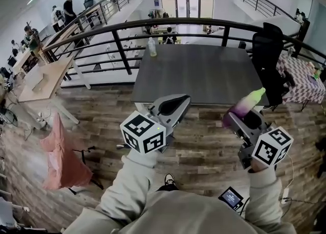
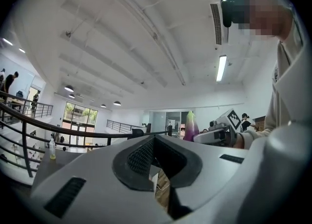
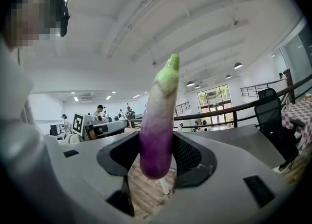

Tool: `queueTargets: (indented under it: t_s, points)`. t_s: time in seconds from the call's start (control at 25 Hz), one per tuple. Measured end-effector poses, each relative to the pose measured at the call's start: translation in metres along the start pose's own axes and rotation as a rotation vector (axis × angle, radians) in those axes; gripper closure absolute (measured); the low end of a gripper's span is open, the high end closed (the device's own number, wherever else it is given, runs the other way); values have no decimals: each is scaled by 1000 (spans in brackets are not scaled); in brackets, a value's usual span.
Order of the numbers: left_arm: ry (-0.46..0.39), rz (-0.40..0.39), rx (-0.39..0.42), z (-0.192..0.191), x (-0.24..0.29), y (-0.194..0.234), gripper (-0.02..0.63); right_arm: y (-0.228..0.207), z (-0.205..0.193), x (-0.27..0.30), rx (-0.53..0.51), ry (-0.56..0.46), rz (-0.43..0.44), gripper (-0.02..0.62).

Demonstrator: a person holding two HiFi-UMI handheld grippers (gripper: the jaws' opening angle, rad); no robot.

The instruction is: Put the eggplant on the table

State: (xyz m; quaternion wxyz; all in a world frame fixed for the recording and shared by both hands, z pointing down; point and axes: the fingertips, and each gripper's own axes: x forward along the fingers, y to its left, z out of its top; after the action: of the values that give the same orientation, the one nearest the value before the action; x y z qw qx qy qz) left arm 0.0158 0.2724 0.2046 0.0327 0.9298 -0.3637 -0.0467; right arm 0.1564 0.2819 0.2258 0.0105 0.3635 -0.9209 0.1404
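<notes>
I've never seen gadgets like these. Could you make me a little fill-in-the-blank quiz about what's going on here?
1. The right gripper is closed on a purple and white ____.
2. That vegetable's ____ end points upward.
3. The left gripper holds ____.
4. On the grey table, near its far left corner, stands a ____.

Missing words: eggplant; green; nothing; bottle.

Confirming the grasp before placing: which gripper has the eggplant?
The right gripper: its fingers clamp the purple eggplant upright, while the left gripper is closed on nothing.
</notes>
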Motion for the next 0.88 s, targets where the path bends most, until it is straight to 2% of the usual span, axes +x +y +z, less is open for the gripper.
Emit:
queueTargets:
  t_s: [0.16,0.4,0.88]
  points:
    - [-1,5,-17,2,6,36,601,-8,2,31,10,19,-2,374]
    - [-24,-8,5,1,16,82,601,-20,6,78,29,37,-27,374]
    - [30,-43,-1,-22,35,166,601,-50,12,158,61,32,-71,374]
